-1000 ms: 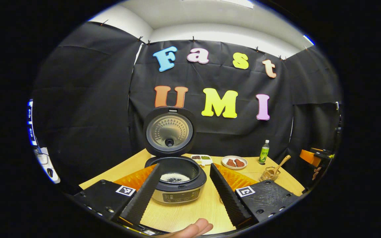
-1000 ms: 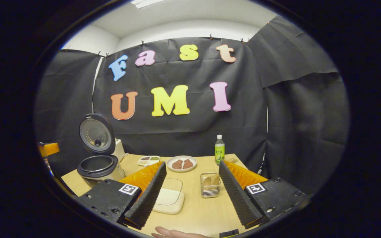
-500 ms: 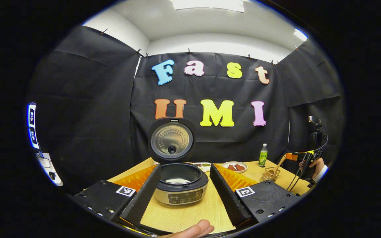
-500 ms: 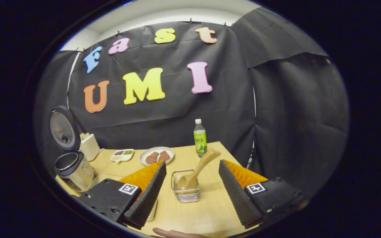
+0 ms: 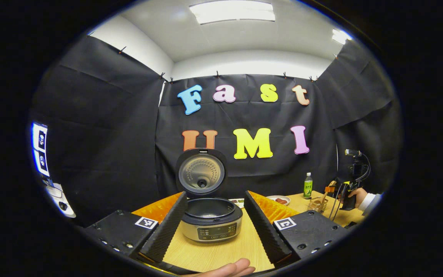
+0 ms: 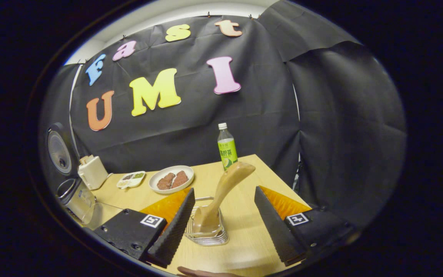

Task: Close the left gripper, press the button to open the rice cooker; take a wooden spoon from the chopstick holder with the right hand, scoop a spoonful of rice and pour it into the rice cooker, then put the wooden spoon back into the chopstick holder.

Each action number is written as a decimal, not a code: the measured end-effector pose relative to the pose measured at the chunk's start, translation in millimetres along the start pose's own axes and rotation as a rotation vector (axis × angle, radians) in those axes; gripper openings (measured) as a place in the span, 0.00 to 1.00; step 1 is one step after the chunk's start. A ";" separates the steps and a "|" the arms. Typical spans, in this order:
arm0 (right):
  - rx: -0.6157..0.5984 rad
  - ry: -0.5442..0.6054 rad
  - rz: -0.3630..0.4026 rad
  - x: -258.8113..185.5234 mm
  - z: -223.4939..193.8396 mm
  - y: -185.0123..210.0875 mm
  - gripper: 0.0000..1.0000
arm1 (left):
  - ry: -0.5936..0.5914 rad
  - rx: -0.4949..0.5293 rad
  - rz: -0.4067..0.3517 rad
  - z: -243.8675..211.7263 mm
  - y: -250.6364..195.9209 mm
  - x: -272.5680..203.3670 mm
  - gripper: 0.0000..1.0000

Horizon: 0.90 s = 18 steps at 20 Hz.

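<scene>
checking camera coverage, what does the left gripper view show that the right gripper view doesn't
Left gripper view: the cooker's front panel, a ceiling light and a hand at the far right. Right gripper view: a white box beside the cooker, and the spoon close up, leaning in its holder. Both: the open cooker lid, bottle, plate and table.

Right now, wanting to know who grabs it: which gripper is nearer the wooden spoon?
Right. The right gripper has the wooden spoon between its open fingers; the left gripper is at the rice cooker, away from it.
</scene>
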State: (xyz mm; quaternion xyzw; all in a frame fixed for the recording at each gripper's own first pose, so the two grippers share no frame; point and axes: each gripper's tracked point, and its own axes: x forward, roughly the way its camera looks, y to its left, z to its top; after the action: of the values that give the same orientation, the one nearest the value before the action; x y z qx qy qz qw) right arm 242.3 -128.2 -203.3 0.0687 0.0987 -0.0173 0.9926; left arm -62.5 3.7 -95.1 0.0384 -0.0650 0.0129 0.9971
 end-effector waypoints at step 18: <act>-0.097 -0.194 0.148 -5.6 56.5 69.6 0.25 | 0.055 -0.006 0.022 -29.9 9.5 -3.0 0.94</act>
State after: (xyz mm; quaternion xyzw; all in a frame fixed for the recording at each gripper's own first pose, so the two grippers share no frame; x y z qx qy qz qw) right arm 251.1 -67.0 -138.0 0.0259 -0.0024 0.0543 0.9982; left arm -61.9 15.5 -124.3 0.0344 -0.0379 0.0246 0.9984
